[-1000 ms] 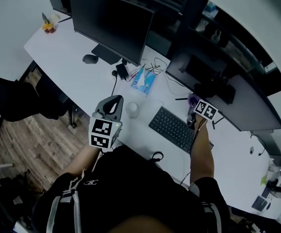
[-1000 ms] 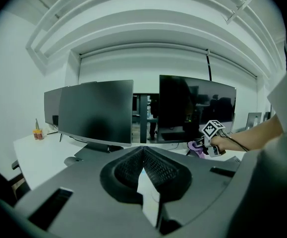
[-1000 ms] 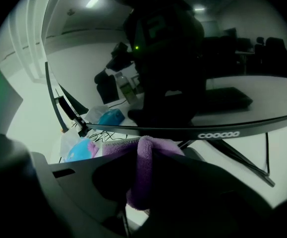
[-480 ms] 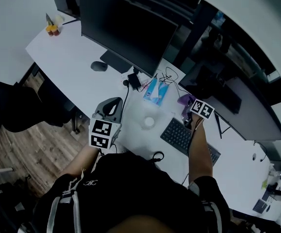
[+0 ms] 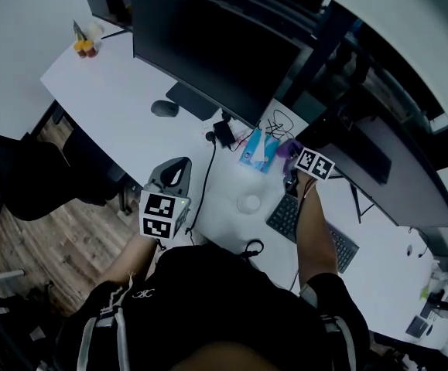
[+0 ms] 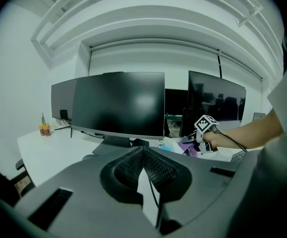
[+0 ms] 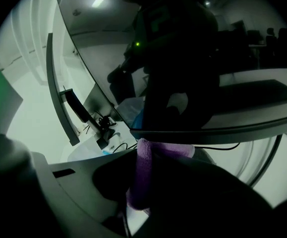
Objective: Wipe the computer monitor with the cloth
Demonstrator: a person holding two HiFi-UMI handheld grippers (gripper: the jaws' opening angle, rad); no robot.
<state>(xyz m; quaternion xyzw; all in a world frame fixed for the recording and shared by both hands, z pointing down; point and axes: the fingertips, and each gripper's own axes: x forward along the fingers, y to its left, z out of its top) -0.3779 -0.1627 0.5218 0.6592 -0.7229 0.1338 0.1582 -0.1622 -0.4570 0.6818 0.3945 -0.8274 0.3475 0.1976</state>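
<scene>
Pinching the purple cloth (image 7: 139, 182), my right tongs (image 7: 145, 155) hold it close under the lower edge of the monitor (image 7: 103, 53). The cloth looks soft, light and limp, so I judge a fold gripped deep between the tongs is the right hold, and the screen wants only gentle pressure. My left tongs (image 6: 143, 155) are pressed together on nothing. A blue pack (image 5: 258, 148) lies on the table (image 5: 123, 91); I cannot see its contents.

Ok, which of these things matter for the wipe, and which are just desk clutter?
For the job:
- purple cloth, clamped in the right gripper
- right-hand monitor, the one the cloth is at

Just lying about:
- left-hand monitor
- mouse
- keyboard
- blue packet
- cables
</scene>
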